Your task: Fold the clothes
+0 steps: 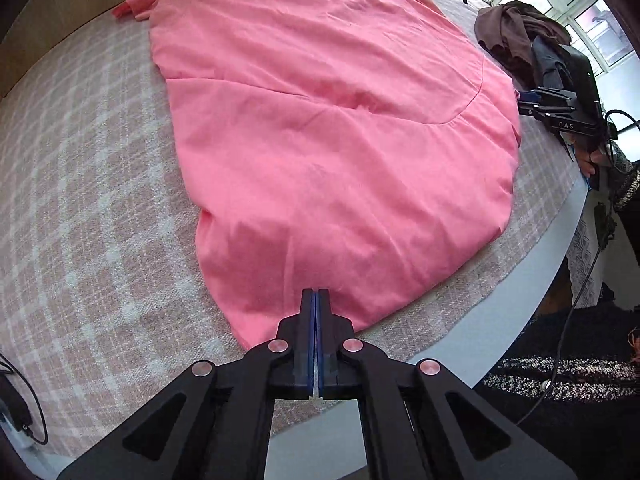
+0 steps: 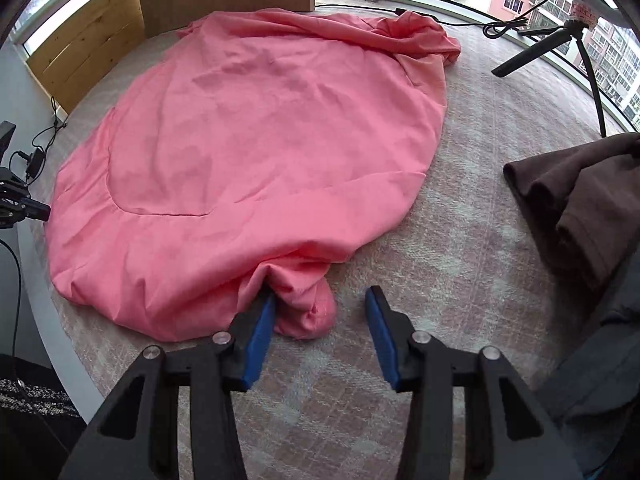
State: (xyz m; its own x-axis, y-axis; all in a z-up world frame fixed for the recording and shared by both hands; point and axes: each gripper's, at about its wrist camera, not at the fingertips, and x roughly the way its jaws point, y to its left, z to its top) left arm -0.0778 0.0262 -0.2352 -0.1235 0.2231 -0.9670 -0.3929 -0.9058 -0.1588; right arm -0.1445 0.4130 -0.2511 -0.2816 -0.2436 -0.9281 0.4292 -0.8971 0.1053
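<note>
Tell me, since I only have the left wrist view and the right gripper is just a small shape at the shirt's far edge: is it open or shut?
Observer: Open. The right gripper has its jaws wide apart, low over the table.
Operator: Is any cloth between them?
Observer: Yes. A bunched corner of the pink garment lies between them, against one blue pad. The other pad is clear of it.
Operator: How close is the brown pile on that side?
Observer: The brown garment lies apart from the pink one, with bare checked cloth between them.
</note>
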